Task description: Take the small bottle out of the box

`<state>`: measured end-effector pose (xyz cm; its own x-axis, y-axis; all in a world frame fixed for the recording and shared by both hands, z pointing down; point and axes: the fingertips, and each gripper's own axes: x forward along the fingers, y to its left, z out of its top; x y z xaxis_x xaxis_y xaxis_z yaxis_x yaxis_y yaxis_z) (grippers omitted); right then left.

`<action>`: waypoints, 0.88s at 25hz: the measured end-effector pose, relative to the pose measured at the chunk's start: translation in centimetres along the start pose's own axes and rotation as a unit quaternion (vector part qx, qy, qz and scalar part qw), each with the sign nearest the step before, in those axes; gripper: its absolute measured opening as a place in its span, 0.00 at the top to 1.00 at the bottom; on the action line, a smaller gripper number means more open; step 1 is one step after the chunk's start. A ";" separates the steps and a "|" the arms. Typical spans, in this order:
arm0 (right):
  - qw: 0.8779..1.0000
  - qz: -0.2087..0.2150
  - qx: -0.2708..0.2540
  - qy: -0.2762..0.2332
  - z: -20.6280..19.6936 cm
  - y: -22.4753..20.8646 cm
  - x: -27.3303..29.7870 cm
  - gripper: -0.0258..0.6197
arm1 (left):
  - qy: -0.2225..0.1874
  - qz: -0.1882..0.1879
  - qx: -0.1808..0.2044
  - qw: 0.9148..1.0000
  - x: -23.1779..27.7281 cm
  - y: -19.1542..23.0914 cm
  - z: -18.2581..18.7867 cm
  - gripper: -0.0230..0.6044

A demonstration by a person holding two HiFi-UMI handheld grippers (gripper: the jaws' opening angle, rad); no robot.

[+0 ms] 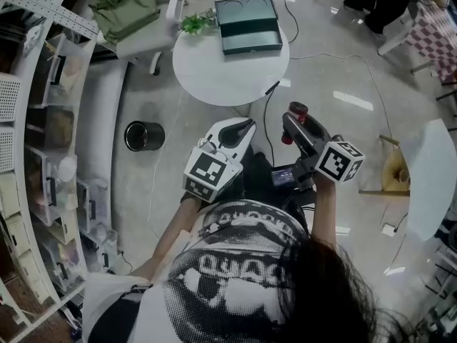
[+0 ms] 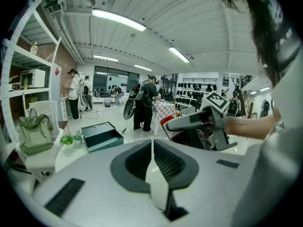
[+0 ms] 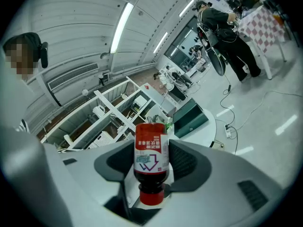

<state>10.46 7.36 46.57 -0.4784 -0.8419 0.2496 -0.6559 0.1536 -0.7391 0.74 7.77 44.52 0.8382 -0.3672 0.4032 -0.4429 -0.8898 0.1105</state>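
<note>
Right claw (image 3: 152,148) pinches the small dark bottle with red cap and label (image 3: 151,167); left claw (image 2: 152,148) is pressed together, empty. The smooth bottle could slip if the pinch loosens.

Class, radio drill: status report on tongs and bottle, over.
Left tongs shut, empty. Right tongs shut on small bottle. Bottle out of box, held well off table. Nothing blocking seen.
</note>
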 end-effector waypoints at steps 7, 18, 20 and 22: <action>1.000 -0.007 -0.001 -0.002 0.7 -0.9 0.3 0.61 | 0.000 -0.006 0.004 1.000 1.1 0.3 0.7 0.93; 1.000 -0.010 0.006 -0.010 1.9 -2.0 0.8 0.61 | 0.003 -0.005 0.011 1.000 2.4 1.4 1.4 0.93; 1.000 -0.010 0.006 -0.011 2.1 -2.0 0.9 0.61 | 0.003 -0.004 0.012 1.000 2.3 1.5 1.5 0.93; 1.000 -0.010 0.005 -0.013 2.2 -2.0 0.9 0.61 | 0.002 -0.005 0.013 1.000 2.2 1.5 1.5 0.93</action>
<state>12.64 5.16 46.87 -0.4499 -0.8578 0.2486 -0.6591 0.1310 -0.7406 2.41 5.25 44.19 0.8411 -0.3581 0.4054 -0.4269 -0.8997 0.0908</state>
